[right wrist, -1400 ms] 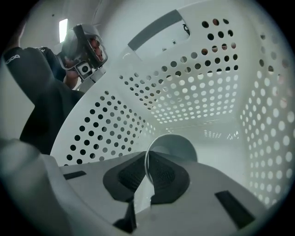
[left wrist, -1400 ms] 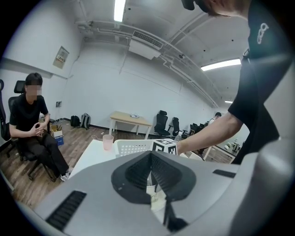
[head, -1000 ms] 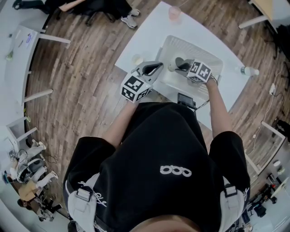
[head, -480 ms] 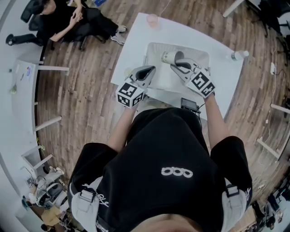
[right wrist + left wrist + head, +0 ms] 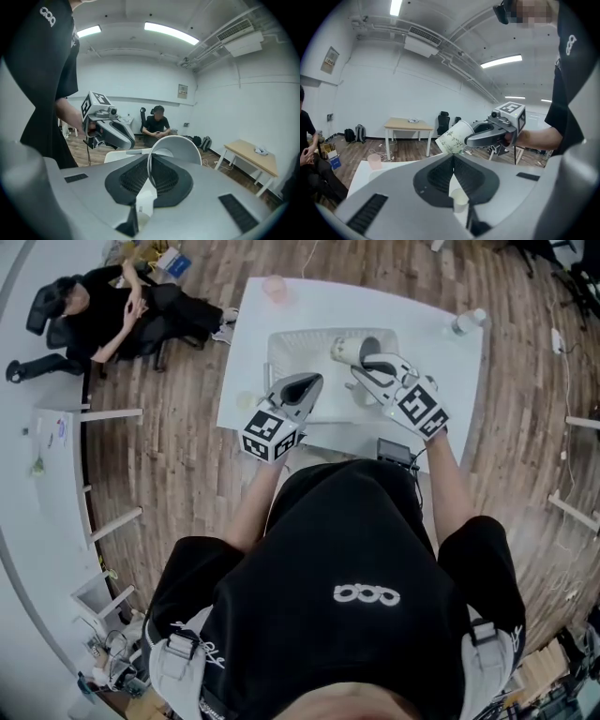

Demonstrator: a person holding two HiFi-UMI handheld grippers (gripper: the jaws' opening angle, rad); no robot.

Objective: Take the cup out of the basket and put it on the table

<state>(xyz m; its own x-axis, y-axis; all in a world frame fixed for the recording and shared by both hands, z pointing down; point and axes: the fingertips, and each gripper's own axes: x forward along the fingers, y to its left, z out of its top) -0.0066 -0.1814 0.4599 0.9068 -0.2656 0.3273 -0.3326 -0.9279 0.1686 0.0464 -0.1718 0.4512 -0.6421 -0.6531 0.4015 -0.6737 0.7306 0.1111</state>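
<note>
Cup hangs tilted over the basket, its wall pinched at the rim by the right tool, likely to clear the sides before reaching the tabletop. Left tool, pressed together and empty, hovers near-left.

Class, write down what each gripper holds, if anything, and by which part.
The right gripper holds the cup, its jaws pinching the wall at the rim. The left gripper holds nothing; its jaws are shut.
</note>
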